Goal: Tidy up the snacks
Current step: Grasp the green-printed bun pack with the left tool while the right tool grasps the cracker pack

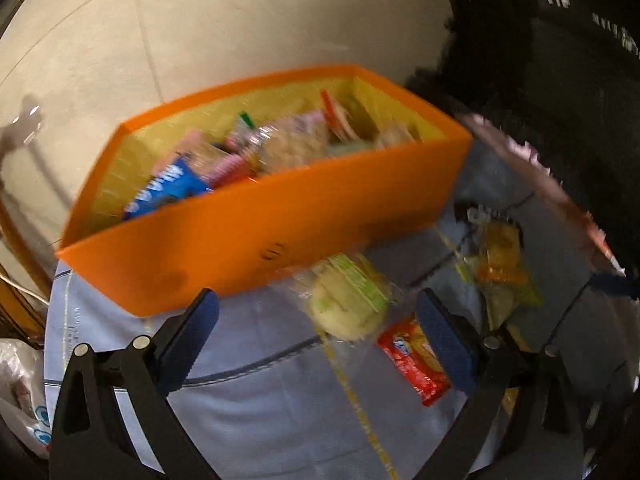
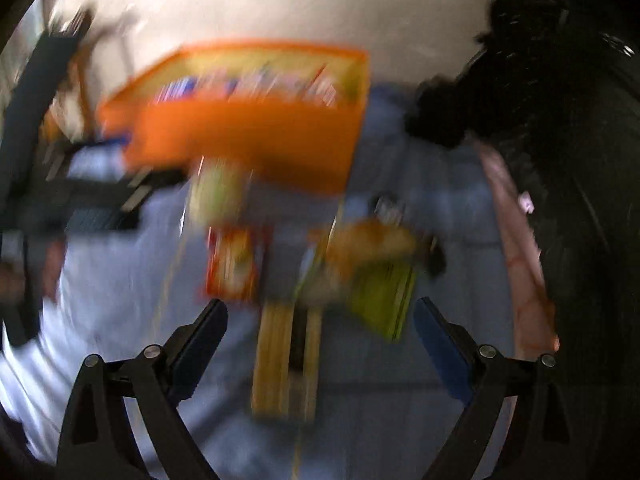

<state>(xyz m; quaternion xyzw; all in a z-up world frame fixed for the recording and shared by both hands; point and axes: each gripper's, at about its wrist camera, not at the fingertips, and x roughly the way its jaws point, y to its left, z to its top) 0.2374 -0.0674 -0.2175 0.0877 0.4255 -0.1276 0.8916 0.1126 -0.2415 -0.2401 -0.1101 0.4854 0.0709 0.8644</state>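
Note:
An orange box [image 1: 256,224] with a yellow lining holds several snack packets, a blue one [image 1: 168,188] at its left. On the light blue cloth in front lie a wrapped pale green bun [image 1: 348,304], a red packet [image 1: 416,360] and a clear yellow-orange bag [image 1: 500,264]. My left gripper [image 1: 318,316] is open and empty, above the cloth just short of the bun. In the blurred right wrist view my right gripper [image 2: 320,324] is open and empty, above a yellow packet [image 2: 286,364], with the red packet [image 2: 232,264], a green-yellow packet [image 2: 380,296] and the box [image 2: 248,136] beyond.
The cloth covers a round table [image 1: 260,408] whose edge curves at left and right. A pale tiled floor [image 1: 160,40] lies beyond. A white plastic bag [image 1: 20,396] sits low at left. Dark furniture [image 1: 560,80] stands at right. The left gripper's arm [image 2: 60,184] shows blurred at left.

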